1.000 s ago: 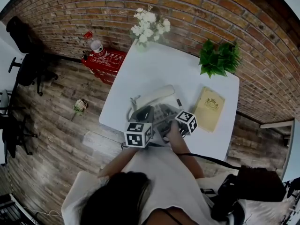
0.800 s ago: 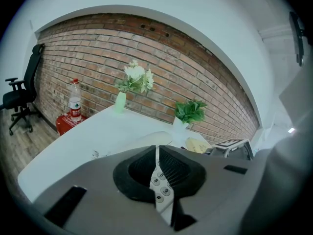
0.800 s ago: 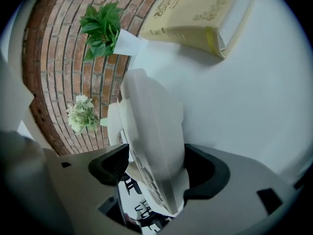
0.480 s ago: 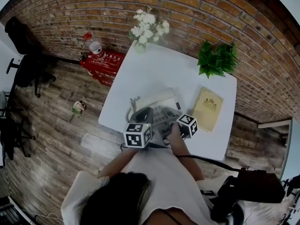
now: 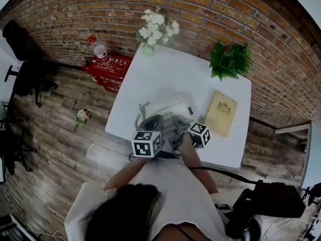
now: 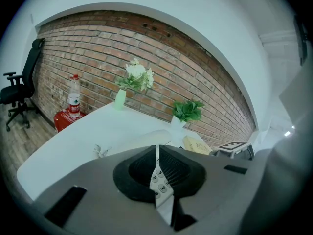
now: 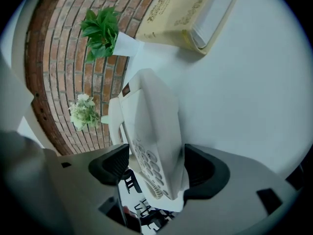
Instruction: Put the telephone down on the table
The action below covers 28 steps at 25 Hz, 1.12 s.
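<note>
A person [image 5: 175, 195] bends over a white table [image 5: 165, 74], a gripper in each hand at its near edge. The right gripper [image 7: 155, 163] clamps the telephone [image 5: 170, 115] across its body, one black pad pressed on each long side just by the keys. The left gripper [image 6: 157, 168] sits at the telephone's left side with its jaws drawn almost together, leaving only a slit; a sliver of the keypad [image 6: 157, 176] shows through it, and whether the jaws pinch anything cannot be told. The telephone is over the near middle of the table, between the two grippers, its handset [image 7: 113, 120] along its far-left side. Whether its base rests flat on the tabletop cannot be made out.

Just right of the telephone lies a tan book [image 5: 220, 113], apart from it. At the far right corner stands a green plant [image 5: 229, 59]; at the far left corner, white flowers [image 5: 156, 25]. Off the table's far left, on the wooden floor, a bottle [image 5: 100, 50] stands on a red box [image 5: 109, 67]. A brick wall [image 5: 225, 9] closes the far side.
</note>
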{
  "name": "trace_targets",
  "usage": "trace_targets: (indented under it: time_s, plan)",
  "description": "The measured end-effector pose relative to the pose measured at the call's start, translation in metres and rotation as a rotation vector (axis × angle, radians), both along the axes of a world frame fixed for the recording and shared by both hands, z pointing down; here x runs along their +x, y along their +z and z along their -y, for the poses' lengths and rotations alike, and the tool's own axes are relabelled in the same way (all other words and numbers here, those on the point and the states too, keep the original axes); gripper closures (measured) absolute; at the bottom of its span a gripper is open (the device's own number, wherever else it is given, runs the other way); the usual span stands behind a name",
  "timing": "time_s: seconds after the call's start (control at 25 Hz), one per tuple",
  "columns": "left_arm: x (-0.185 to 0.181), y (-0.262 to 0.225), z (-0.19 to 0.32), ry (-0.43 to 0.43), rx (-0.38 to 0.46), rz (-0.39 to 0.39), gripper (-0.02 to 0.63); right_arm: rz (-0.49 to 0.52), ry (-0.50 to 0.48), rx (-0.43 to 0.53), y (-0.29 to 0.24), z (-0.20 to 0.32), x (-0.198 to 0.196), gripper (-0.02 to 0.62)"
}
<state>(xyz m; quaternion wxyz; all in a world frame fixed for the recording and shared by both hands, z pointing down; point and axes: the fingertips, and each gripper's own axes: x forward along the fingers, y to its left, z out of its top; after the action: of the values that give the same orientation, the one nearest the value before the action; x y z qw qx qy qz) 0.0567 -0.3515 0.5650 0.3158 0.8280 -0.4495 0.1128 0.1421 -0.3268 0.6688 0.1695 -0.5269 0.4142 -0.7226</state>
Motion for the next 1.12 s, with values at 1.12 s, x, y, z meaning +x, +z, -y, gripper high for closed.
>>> trace_targets:
  time_s: [1.12]
  plan:
    - [-0.029, -0.018, -0.048, -0.004, 0.054, -0.007, 0.565, -0.573, -0.235, 0.402, -0.094, -0.021, -0.009, 0.256]
